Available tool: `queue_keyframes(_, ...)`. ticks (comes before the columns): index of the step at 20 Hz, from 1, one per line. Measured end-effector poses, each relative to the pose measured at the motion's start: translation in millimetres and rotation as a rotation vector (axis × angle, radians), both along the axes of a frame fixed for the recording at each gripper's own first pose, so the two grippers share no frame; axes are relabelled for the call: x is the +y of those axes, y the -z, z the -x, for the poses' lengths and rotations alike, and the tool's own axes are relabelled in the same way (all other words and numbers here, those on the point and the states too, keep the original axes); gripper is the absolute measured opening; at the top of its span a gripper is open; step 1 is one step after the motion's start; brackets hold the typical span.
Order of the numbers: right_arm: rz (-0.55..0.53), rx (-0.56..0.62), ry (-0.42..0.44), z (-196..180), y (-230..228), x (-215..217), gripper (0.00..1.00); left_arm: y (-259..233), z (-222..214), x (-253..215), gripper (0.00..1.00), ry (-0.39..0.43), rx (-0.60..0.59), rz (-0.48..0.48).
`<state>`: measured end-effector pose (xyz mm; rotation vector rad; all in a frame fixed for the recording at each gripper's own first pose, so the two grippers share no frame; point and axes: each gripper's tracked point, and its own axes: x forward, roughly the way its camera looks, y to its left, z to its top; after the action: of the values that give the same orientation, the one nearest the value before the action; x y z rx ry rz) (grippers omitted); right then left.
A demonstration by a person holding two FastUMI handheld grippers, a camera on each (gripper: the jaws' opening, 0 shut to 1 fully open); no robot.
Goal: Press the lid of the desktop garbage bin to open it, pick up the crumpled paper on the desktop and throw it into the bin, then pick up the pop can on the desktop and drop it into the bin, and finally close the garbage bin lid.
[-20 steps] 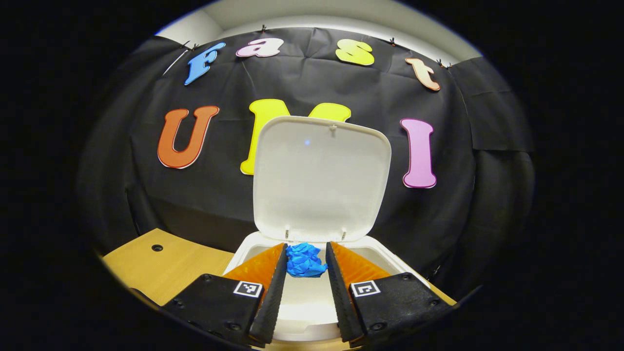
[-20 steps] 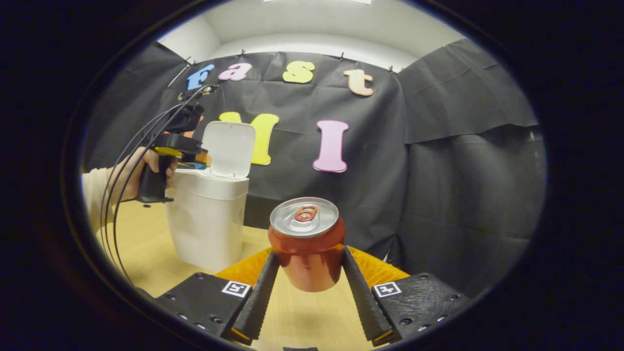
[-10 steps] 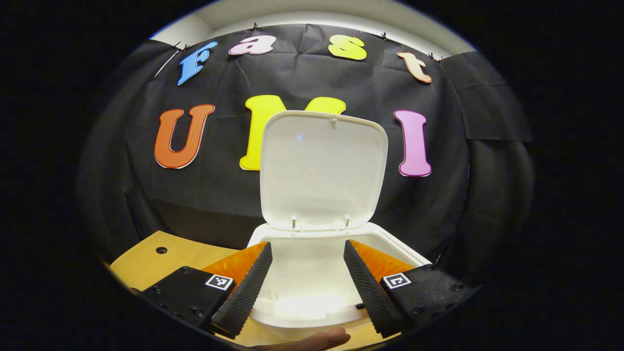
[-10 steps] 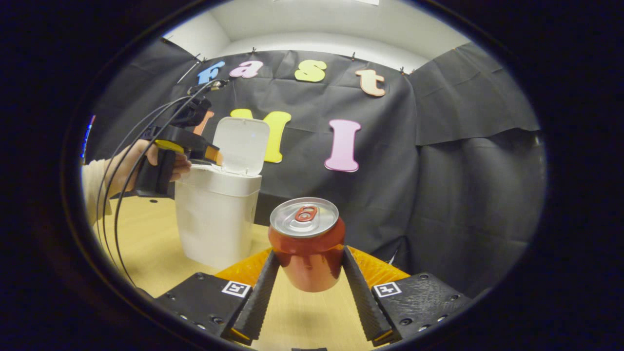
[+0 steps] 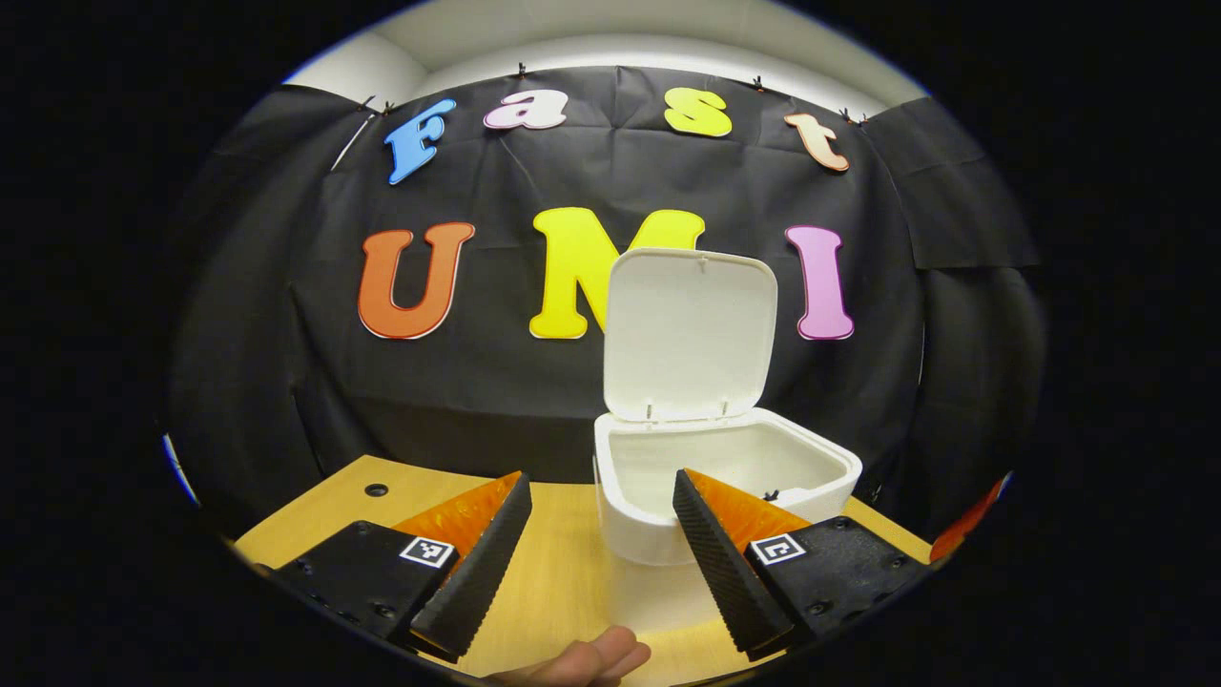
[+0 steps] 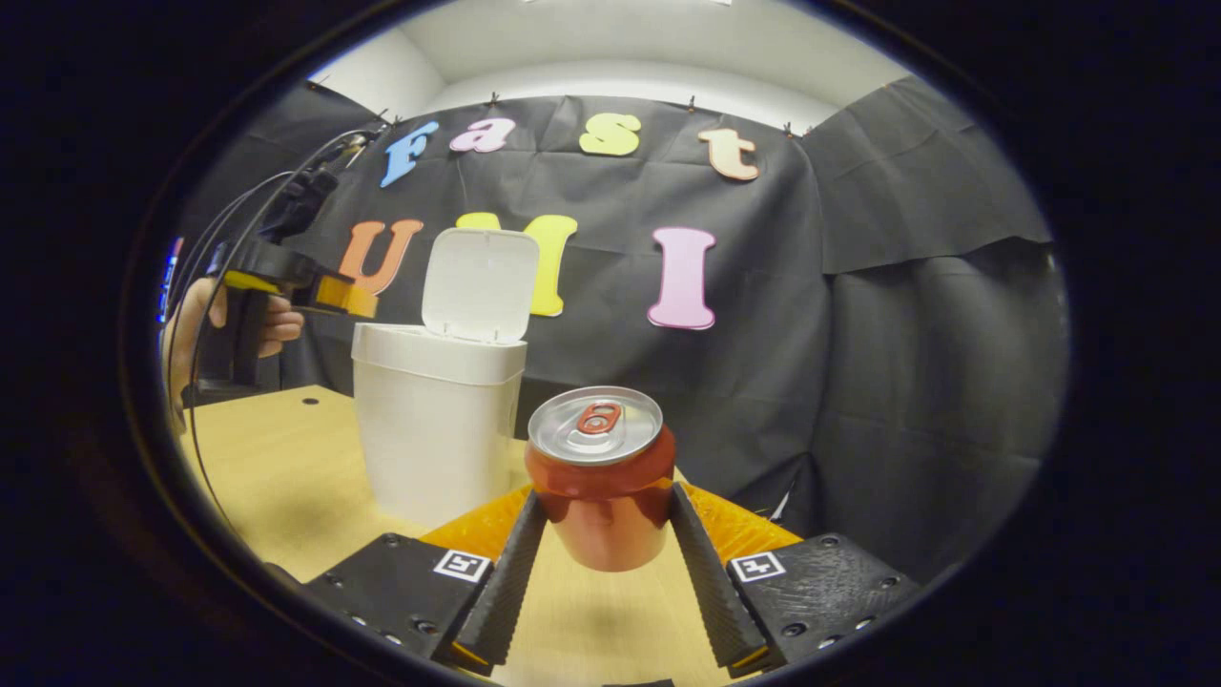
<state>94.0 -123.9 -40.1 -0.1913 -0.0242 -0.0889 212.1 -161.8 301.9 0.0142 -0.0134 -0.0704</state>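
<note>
While the left gripper [image 5: 591, 534] is hanging released, the right gripper [image 6: 601, 549] is clenching the pop can [image 6: 599, 477] mid-wall at lower centre; probably light, slippery, dentable.

A second ago the left gripper [image 5: 591, 563] pinched blue crumpled paper over the open bin [image 5: 725, 477]; now its fingers stand spread with nothing between them, and the paper is gone from sight. In the left gripper view the bin has shrunk and slid from the centre to right of centre. In the right gripper view the left gripper [image 6: 348, 298] has drawn back from over the bin's rim [image 6: 439, 342] to the far left, clear of it.
</note>
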Motion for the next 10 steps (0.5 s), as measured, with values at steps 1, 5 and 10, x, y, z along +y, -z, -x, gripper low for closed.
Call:
queue_keyframes(1, 0.0, 0.002, 0.007, -1, 0, -1, 0.76, 4, 10, 8, 0.96, -0.008, -0.004, -0.008)
queue_keyframes(5, 0.02, 0.005, 0.024, 0, 2, 1, 0.76, 25, 45, 43, 0.97, -0.062, -0.022, -0.012)
queue_keyframes(10, -0.009, -0.025, 0.025, 9, -9, 9, 0.76, 38, 85, 65, 0.97, -0.091, -0.083, 0.034)
